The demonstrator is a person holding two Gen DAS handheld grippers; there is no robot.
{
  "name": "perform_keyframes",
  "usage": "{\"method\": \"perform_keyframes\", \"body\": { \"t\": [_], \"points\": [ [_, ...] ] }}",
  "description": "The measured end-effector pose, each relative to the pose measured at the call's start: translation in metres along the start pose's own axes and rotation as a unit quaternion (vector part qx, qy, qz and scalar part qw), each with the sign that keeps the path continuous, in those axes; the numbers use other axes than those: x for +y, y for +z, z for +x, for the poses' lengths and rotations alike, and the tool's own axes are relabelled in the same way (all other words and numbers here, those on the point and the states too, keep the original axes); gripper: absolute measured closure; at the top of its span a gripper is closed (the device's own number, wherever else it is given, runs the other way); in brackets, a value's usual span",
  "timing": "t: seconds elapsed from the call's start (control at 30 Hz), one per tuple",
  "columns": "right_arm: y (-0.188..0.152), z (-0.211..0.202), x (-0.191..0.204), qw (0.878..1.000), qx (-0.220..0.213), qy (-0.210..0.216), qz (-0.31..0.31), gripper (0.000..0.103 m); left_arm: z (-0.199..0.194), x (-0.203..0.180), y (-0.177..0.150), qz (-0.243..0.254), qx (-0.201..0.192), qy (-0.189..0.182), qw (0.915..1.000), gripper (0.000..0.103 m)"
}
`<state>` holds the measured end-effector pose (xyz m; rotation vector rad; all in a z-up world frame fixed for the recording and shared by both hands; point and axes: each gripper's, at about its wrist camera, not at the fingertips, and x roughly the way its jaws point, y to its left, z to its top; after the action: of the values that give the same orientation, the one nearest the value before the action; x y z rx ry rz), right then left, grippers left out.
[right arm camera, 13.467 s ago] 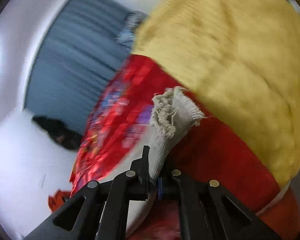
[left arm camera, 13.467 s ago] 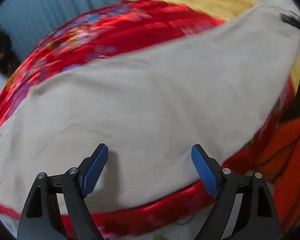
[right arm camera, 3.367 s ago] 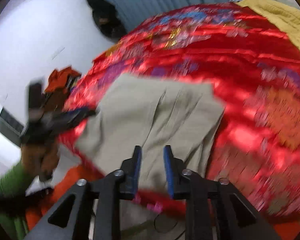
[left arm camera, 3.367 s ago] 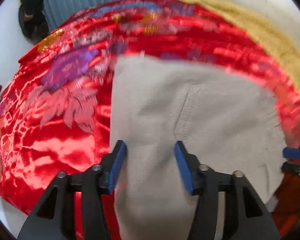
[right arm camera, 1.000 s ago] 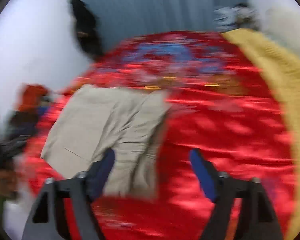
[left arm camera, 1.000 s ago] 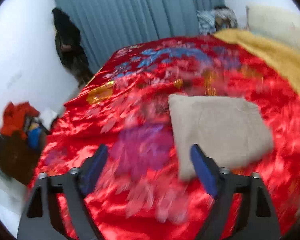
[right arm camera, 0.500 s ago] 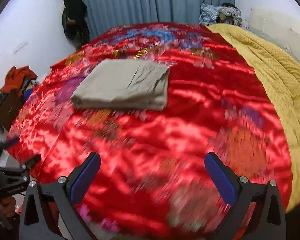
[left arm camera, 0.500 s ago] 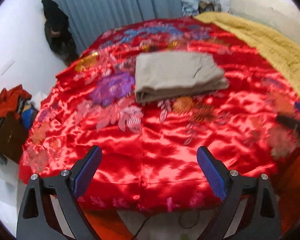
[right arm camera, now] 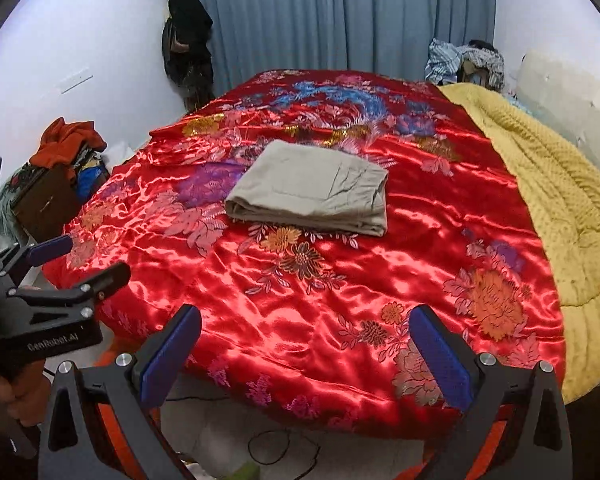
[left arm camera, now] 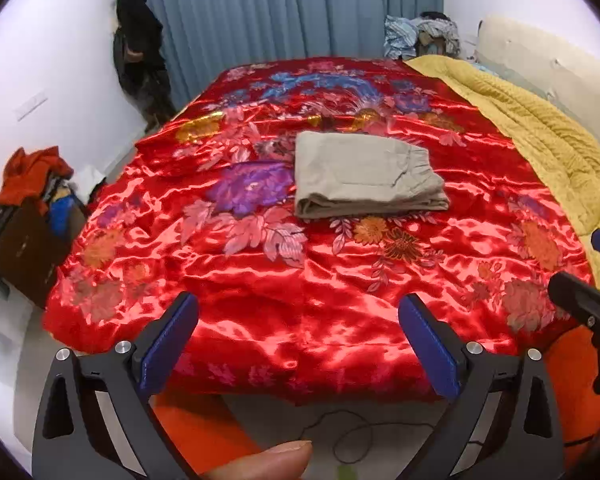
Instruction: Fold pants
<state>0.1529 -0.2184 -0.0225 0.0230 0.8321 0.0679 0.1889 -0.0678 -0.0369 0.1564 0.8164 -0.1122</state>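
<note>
Left wrist view: the left claw hangs over the near edge of the bed, its blue pads spread wide and opening a touch more, with nothing between them. A fingertip shows at the bottom edge, and a thin cable lies on the floor just before the bed. Off the bed's near right corner, part of the right claw pokes in.

Right wrist view: the right claw is likewise spread to its widest and empty, poised above the bed's near edge. Beyond the claws, well apart from both, the pants lie folded into a flat beige rectangle in the middle of the bed's red flowered cover. A yellow blanket covers the bed's right side. Left of the bed stands a heap of clothes. Behind the bed hangs a blue curtain, with a dark garment hung at its left.
</note>
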Motion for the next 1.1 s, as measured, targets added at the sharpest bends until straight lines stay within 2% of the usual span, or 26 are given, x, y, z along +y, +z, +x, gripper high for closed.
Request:
{"method": "perform_keyframes", "body": {
  "t": [0.1, 0.23, 0.37, 0.47, 0.53, 0.6, 0.73, 0.93, 1.03, 1.1],
  "points": [
    [0.005, -0.015, 0.006, 1.000, -0.007, -0.004, -0.005, 0.001, -0.013, 0.007, 0.002, -0.011, -0.002, -0.005, 0.9999, 0.003],
    [0.009, -0.033, 0.015, 1.000, -0.009, 0.005, -0.010, 0.001, -0.030, 0.010, 0.006, -0.014, -0.005, 0.013, 0.9998, 0.001],
    [0.008, -0.048, 0.021, 1.000, -0.019, 0.004, -0.016, 0.001, -0.049, 0.009, 0.009, -0.019, -0.014, 0.007, 0.9997, 0.000],
    [0.007, -0.057, 0.020, 0.999, -0.030, 0.007, -0.009, 0.001, -0.058, 0.006, 0.012, -0.015, -0.015, 0.001, 0.9998, 0.000],
    [0.008, -0.058, 0.020, 0.999, -0.032, 0.005, -0.004, 0.001, -0.060, 0.003, 0.015, -0.008, -0.019, 0.012, 0.9997, 0.000],
    [0.010, -0.057, 0.018, 1.000, -0.030, 0.006, 0.006, 0.001, -0.061, 0.000, 0.020, 0.005, -0.026, 0.012, 0.9996, 0.000],
    [0.015, -0.052, 0.012, 0.999, -0.011, 0.012, 0.034, 0.001, -0.055, -0.003, 0.026, 0.008, -0.018, -0.011, 0.9997, 0.000],
    [0.026, -0.048, 0.011, 0.999, 0.019, -0.011, 0.032, 0.001, -0.041, -0.006, 0.031, 0.008, 0.011, 0.010, 0.9999, 0.001],
    [0.033, -0.046, 0.013, 0.999, 0.022, -0.019, 0.021, 0.001, -0.036, -0.005, 0.032, 0.006, 0.023, 0.005, 0.9997, 0.001],
    [0.037, -0.044, 0.014, 0.999, 0.021, -0.027, 0.016, 0.001, -0.034, -0.005, 0.033, 0.007, 0.025, 0.016, 0.9995, 0.001]
  ]
}}
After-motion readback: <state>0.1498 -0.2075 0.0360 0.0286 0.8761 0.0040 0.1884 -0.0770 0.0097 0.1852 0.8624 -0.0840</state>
